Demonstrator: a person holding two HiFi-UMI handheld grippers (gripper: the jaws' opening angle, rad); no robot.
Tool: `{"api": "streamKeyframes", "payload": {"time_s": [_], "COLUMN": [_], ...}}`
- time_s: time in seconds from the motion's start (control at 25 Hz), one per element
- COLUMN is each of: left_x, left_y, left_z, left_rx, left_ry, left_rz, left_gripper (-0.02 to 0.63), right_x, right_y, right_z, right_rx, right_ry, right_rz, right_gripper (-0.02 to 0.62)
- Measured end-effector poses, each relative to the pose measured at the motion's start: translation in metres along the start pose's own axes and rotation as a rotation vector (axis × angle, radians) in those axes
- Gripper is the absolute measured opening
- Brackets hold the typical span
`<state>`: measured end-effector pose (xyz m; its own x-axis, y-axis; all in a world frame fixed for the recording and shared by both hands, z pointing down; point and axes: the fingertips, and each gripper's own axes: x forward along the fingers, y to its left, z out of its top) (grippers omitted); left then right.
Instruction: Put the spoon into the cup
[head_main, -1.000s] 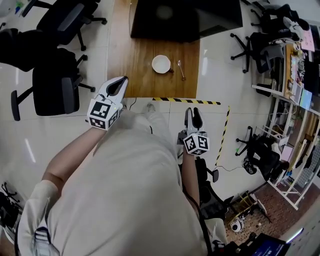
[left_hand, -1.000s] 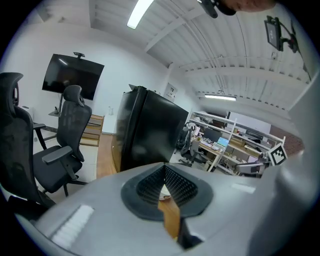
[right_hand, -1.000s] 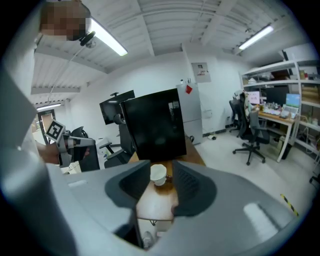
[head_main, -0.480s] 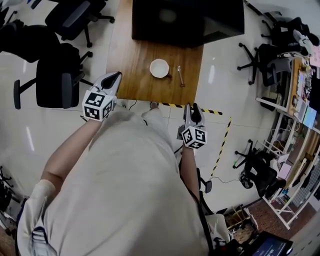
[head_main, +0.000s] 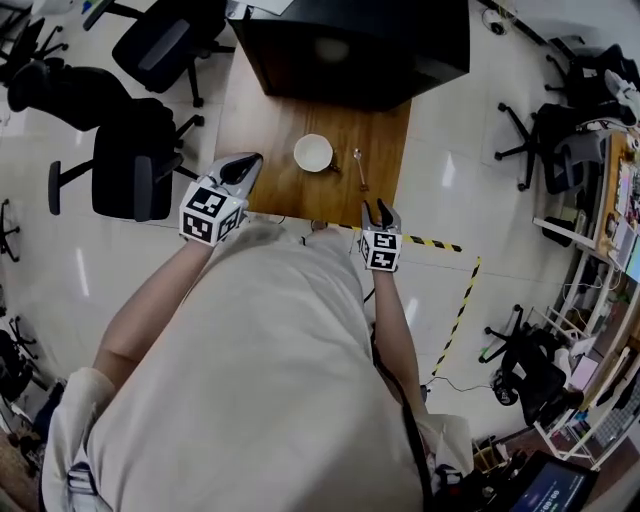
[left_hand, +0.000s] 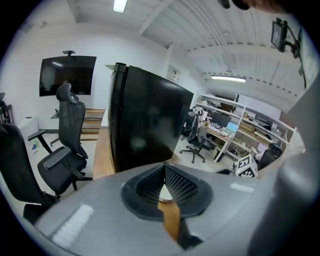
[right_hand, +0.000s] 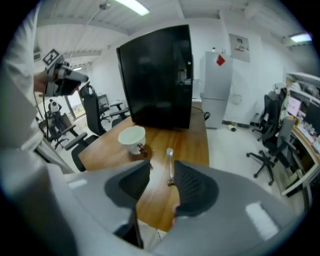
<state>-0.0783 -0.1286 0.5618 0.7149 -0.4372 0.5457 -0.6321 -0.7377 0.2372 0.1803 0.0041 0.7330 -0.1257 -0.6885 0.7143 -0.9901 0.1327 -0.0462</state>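
A wooden table (head_main: 262, 130) stands in the upper middle of the head view. A big black cabinet (head_main: 350, 40) stands on its far end, at the top edge. Two black office chairs are on the white floor (head_main: 60, 270) at the upper left: one (head_main: 125, 170) just beside the table, the other (head_main: 165, 45) further up. A yellow-black tape line (head_main: 440, 243) runs on the floor below the table. More chairs (head_main: 545, 150) and a cluttered shelf (head_main: 618, 200) are at the right edge. In the right gripper view a white fridge (right_hand: 216, 82) stands right of the cabinet.
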Motion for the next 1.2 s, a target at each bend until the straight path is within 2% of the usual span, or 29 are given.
{"api": "streamKeyframes", "payload": {"time_s": [0.16,0.4,0.84,1.2], "left_x": [0.006,0.003,-0.003,-0.005], "left_y": [0.005,-0.001,0.002,0.005], "left_z": [0.011,0.012,0.009,0.008], "left_rx": [-0.047,-0.057,-0.112,-0.108], "left_ry": [-0.001,0.006,0.012,0.007], "left_rz": [0.057,0.095,0.181,0.208], "left_gripper": [0.005,0.004,0.004,0.005], "right_x": [0.045,0.084,0.109,0.114], "right_y": [0.000,-0.011,-0.016,-0.021], "right_z": [-0.026,-0.057,-0.069,-0.079], "right_rx": [-0.079,-0.140,-0.140,-0.150], "right_ry": [0.109,0.219,0.275,0.314], "right_rz": [0.064,0.086,0.132,0.141], "right_gripper": [0.149,0.149,0.149,0.141]}}
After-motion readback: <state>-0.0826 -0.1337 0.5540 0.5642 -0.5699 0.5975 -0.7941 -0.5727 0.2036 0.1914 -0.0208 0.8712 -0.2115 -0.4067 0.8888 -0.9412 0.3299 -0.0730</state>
